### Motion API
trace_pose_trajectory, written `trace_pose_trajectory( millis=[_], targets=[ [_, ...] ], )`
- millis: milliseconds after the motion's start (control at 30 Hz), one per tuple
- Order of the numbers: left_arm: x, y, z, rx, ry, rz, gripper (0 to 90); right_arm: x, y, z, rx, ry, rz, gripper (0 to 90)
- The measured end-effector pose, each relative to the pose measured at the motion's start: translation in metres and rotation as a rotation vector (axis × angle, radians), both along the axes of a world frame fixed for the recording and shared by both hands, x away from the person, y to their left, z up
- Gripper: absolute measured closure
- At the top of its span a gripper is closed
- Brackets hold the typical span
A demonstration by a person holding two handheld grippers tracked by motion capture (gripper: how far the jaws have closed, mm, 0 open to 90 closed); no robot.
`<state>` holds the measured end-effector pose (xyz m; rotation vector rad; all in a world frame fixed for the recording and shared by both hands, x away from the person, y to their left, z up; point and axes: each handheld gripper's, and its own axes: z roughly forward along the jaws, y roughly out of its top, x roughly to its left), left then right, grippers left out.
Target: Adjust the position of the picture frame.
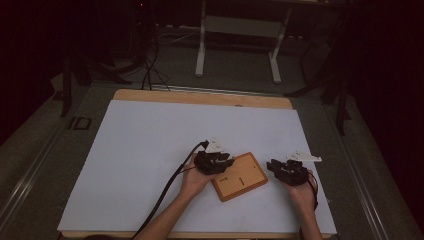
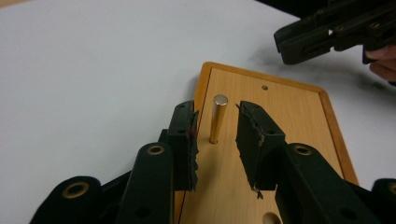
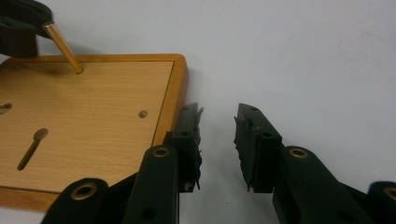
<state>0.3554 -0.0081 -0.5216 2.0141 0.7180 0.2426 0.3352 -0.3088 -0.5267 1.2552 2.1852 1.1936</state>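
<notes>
- Looking down from the high view, you have a wooden board lying on the white table cover near your edge of the table, with one gripper on each side of it.
- Your left gripper sits over the board's left part, its jaws parted to a middling gap.
- Between those jaws stands a brass pin, upright in a hole in the board; in the left gripper view neither pad touches it, with a clear sliver of wood showing on both sides.
- Beyond the pin the board carries a small round hole, and a larger opening shows at the bottom edge of that view.
- Your right gripper rests just off the board's right edge, over the white cover, jaws apart and holding nothing.
- In the right gripper view the board shows a keyhole-shaped slot and a small hole, with the pin rising at the far corner.
- Your left hand and right hand come in from the bottom edge.
</notes>
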Motion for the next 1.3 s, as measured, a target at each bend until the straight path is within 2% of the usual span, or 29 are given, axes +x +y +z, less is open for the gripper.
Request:
trace_pose_trajectory(
  millis=[167,400,500,733,967,1100,1200,1300],
  targets=[
    [0.004,-0.009,-0.004,0.026,-0.001,-0.015,73.5,0.0,-0.001,-0.001,0.002,0.001,-0.004,69.0],
    [0.008,-0.015,-0.012,0.036,0.009,-0.002,82.2,0.0,-0.001,-0.001,0.005,0.001,0.004,68.6],
    [0.007,-0.015,-0.012,0.043,-0.006,-0.011,84.3,0.0,0.0,-0.002,-0.003,0.005,0.012,68.6],
    [0.009,-0.009,-0.011,0.022,0.005,-0.046,85.1,0.001,0.001,-0.003,-0.009,0.009,0.017,68.6],
    [0.006,-0.004,-0.004,0.013,-0.007,-0.082,85.0,0.001,0.005,-0.004,-0.014,0.016,0.031,68.7],
    [0.006,0.0,0.0,0.015,-0.011,-0.084,84.9,0.0,0.01,-0.004,-0.013,0.013,0.057,69.3],
    [0.007,0.005,0.003,0.017,-0.014,-0.079,84.9,-0.002,0.015,-0.002,0.011,0.01,0.091,70.1],
    [0.008,0.012,0.006,0.006,-0.01,-0.074,84.9,-0.003,0.022,-0.002,0.009,0.008,0.111,71.0]
  ],
)
